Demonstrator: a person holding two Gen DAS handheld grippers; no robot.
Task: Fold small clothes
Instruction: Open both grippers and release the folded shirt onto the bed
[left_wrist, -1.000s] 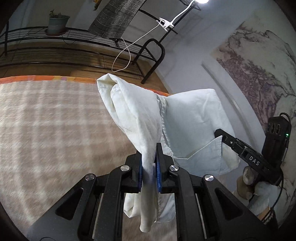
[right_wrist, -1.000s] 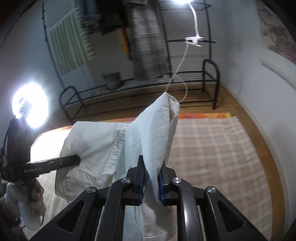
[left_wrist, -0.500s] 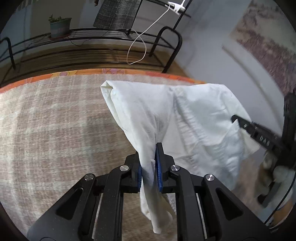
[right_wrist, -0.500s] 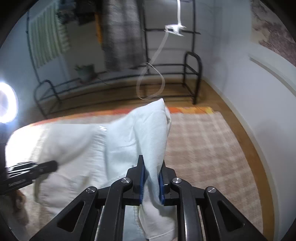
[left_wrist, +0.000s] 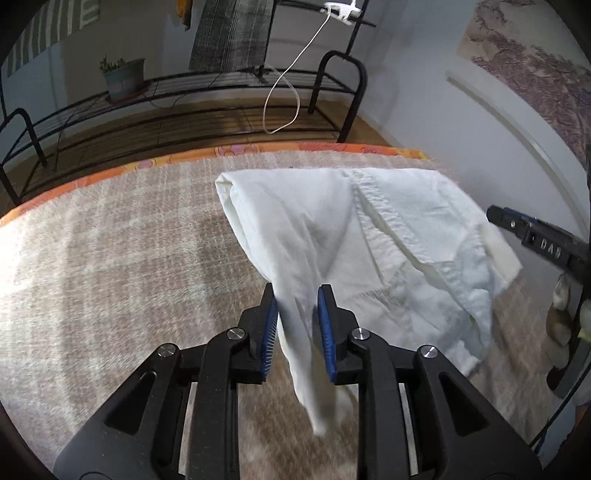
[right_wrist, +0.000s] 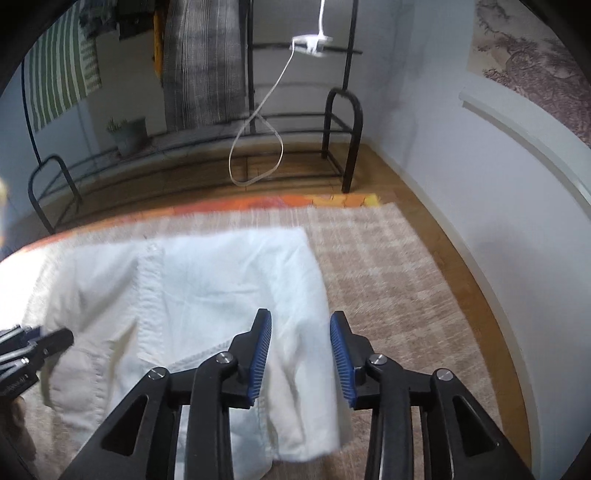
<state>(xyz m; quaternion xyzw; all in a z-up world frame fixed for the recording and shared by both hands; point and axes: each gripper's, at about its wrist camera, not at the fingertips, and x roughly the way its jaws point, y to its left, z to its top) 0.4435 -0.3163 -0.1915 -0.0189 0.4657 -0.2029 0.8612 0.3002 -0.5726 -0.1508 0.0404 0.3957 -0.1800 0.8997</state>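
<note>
- My left gripper (left_wrist: 295, 325) points steeply down, its jaws opening; a twisted strip of the white shirt (left_wrist: 369, 236) hangs between the blue ribbed pads (left_wrist: 269, 332), brushing the left pad and clear of the other.
- My right gripper (right_wrist: 300, 350) tilts down too, jaws opening, with the shirt's folded edge lying in the gap and neither pad pressing it.
- The shirt is thin, creased cotton with a stitched placket and a chest pocket; it is spread over the far right part of the rug (left_wrist: 110, 258), close to the rug's far edge.
- The rug is a fuzzy beige-and-cream check with an orange patterned border.
- Beyond it are a wood floor, a black metal rack (left_wrist: 332, 92), a looping white cable (right_wrist: 255, 147) and a potted plant (left_wrist: 123, 79).
</note>
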